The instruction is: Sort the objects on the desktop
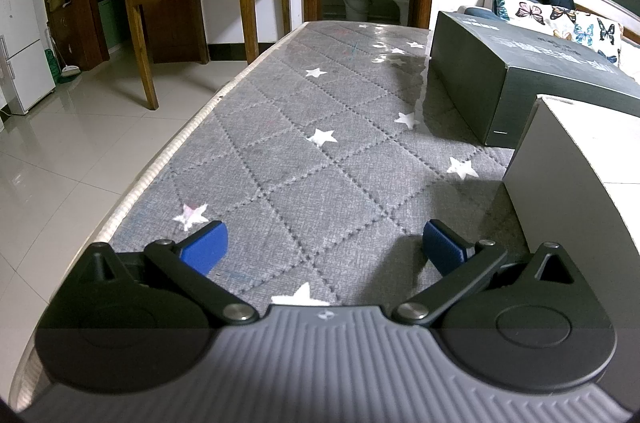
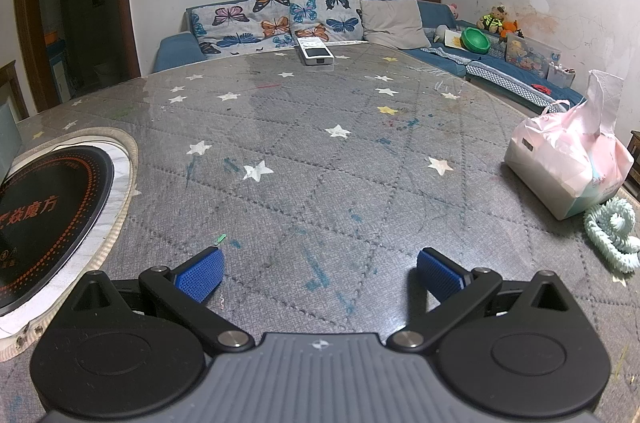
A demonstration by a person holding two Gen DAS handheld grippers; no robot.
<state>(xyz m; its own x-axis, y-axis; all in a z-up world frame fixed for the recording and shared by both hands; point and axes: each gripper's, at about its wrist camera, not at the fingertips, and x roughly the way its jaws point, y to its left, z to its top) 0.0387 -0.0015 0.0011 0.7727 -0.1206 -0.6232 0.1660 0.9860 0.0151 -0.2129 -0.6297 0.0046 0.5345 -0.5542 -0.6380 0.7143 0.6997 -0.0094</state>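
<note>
- Task items seen in the right wrist view: a white remote control [image 2: 315,53] lying flat at the far table edge; a pink-and-white tissue pack [image 2: 568,163] with one tissue pulled up, at the right side; a pale green coiled item [image 2: 610,235] touching the pack's near corner.
- Grey quilted star-print table cover [image 2: 320,151] is marked with pen scribbles; a round black cooktop [image 2: 48,219] is set into it at the left.
- In the left wrist view, a dark green box [image 1: 520,71] and a grey-white box [image 1: 576,175] are seen at the right, near each other.
- Right gripper [image 2: 318,273] is held low over the table, level, aimed at the far sofa [image 2: 280,23]; blue pads spread wide, nothing between them.
- Left gripper [image 1: 322,251] is held low along the table's length; pads spread wide, nothing gripped.
- Remote: well ahead of the right fingers, roughly on centreline. Tissue pack and coil: off to the right, outside the right fingertip [image 2: 438,273].
- Grey-white box: just right of the left gripper's right fingertip [image 1: 444,243], contact not determinable.
</note>
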